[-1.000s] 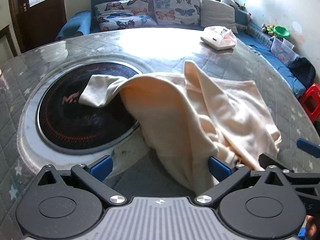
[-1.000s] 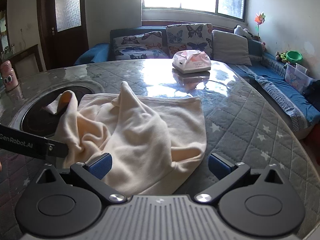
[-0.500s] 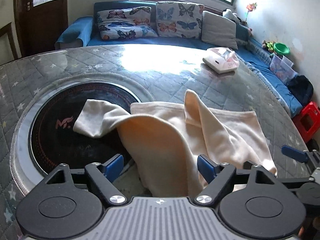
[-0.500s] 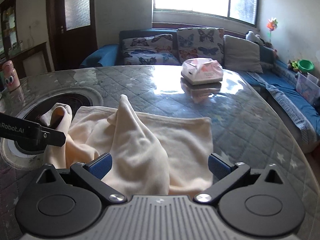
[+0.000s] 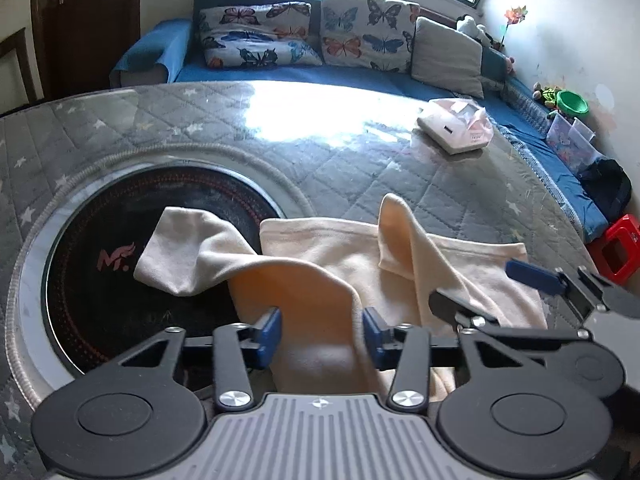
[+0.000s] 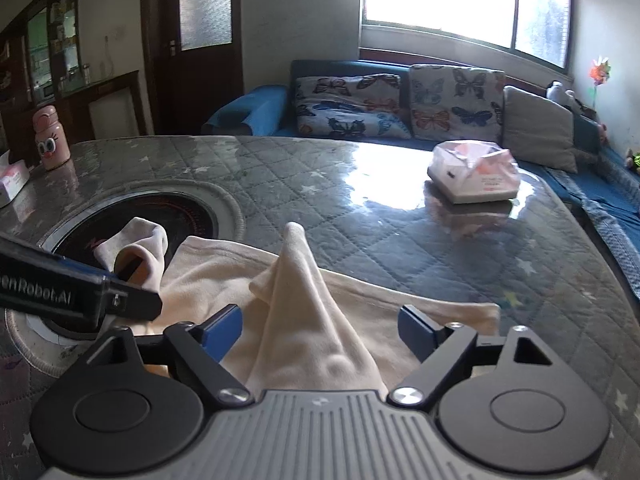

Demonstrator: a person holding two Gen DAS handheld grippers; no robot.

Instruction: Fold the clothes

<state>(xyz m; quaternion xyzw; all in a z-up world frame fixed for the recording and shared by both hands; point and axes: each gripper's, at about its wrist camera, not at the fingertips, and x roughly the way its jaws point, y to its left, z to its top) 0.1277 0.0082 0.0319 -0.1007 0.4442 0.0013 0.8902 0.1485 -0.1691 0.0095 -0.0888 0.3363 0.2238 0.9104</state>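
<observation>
Fingers [image 5: 269,332] of the left gripper [image 5: 320,330] sit half-closed around a raised fold of the cream garment [image 5: 400,264], not yet pinching it.
Right gripper [image 6: 320,330] hangs wide open over another peaked fold of that cloth [image 6: 304,304], which lies crumpled on the quilted tabletop [image 5: 320,152], one sleeve [image 5: 180,252] draped over the round black hob [image 5: 100,280]; a pink tissue box [image 6: 474,176] sits well apart, near the sofa [image 6: 360,100].

Tissue box [image 6: 474,178], pink bottle [image 6: 51,140], sofa [image 5: 280,74]

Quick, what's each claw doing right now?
Left gripper: open, cream garment between its fingers.
Right gripper: open, same garment between its fingers.
</observation>
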